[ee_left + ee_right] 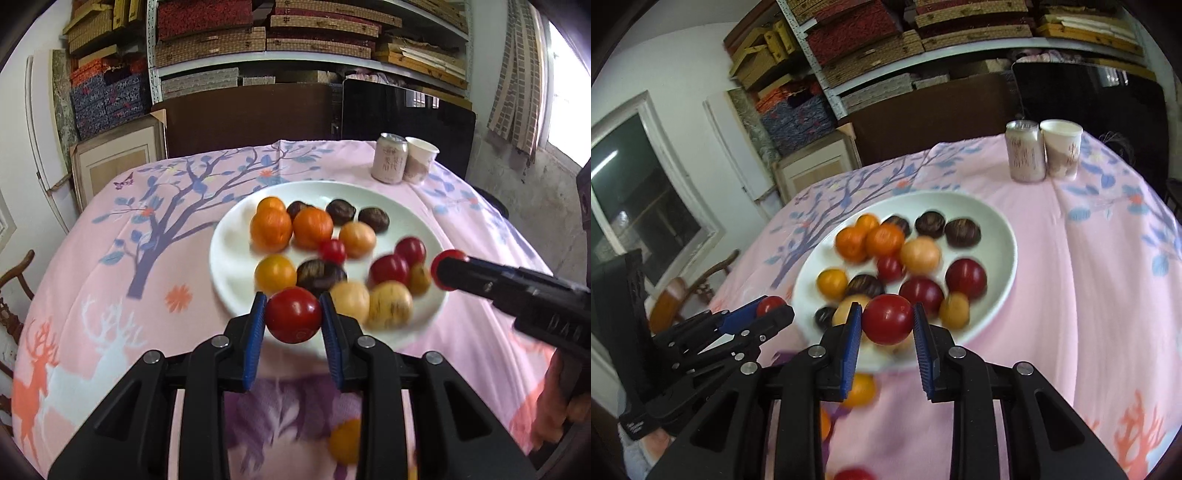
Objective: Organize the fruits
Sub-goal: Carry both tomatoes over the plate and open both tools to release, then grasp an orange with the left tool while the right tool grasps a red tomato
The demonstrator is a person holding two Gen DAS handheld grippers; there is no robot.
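Red tomatoes (293, 319) (888, 319) pinched by left gripper (293, 314) and right gripper (886, 321) over plate (229, 266) near rim; round skins may slip, roll off.

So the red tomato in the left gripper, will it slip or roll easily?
The tomato looks round and glossy, so it would probably roll if set on the plate. The left gripper pinches only its sides, so it may slip. Probably soft; a hard squeeze might burst it.

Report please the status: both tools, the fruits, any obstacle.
Left tool shut on red tomato. Right tool shut on another red tomato. Plate full of fruit. Nothing blocking.
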